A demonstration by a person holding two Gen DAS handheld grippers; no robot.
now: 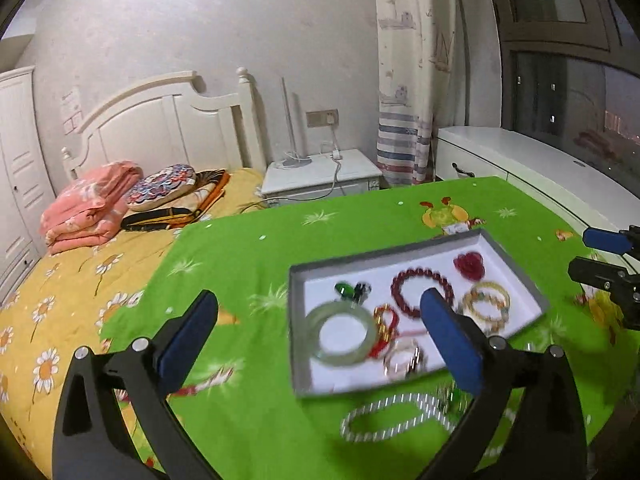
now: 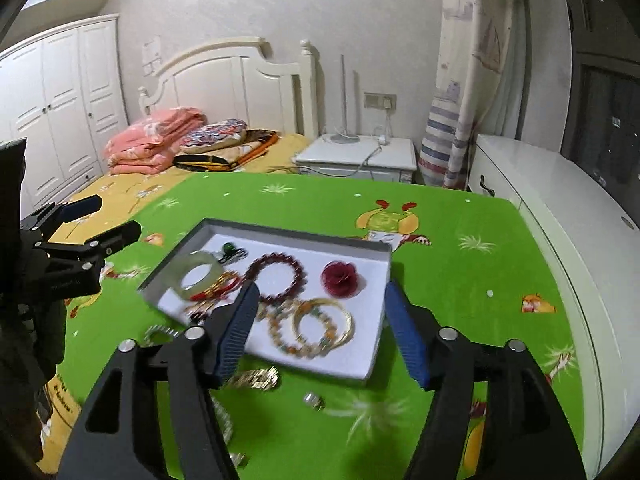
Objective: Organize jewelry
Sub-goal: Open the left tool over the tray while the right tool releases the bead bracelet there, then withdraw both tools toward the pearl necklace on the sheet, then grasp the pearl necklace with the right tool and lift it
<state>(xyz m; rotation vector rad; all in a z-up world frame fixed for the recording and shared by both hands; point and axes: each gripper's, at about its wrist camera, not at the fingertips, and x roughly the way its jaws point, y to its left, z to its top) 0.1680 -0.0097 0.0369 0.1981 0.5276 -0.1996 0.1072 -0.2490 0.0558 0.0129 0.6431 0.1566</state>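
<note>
Left wrist: left tool [image 1: 318,322] stood wide, holding nothing, above tray [image 1: 516,264] on green counter [image 1: 248,248]; tray held jade bangle [image 1: 340,334] and red bracelet [image 1: 404,284]; crystal strand [image 1: 384,416] lay before it.

Right wrist: right tool [image 2: 320,316] part-spread, holding nothing, over tray [image 2: 276,232]; ring [image 2: 313,400] on counter.

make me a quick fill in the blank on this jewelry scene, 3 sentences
1. The tray rests on a ____ cloth.
2. The pale jade bangle lies ____ the tray.
3. The clear bead necklace lies ____ the tray, on the cloth.

Missing words: green; inside; outside
</note>
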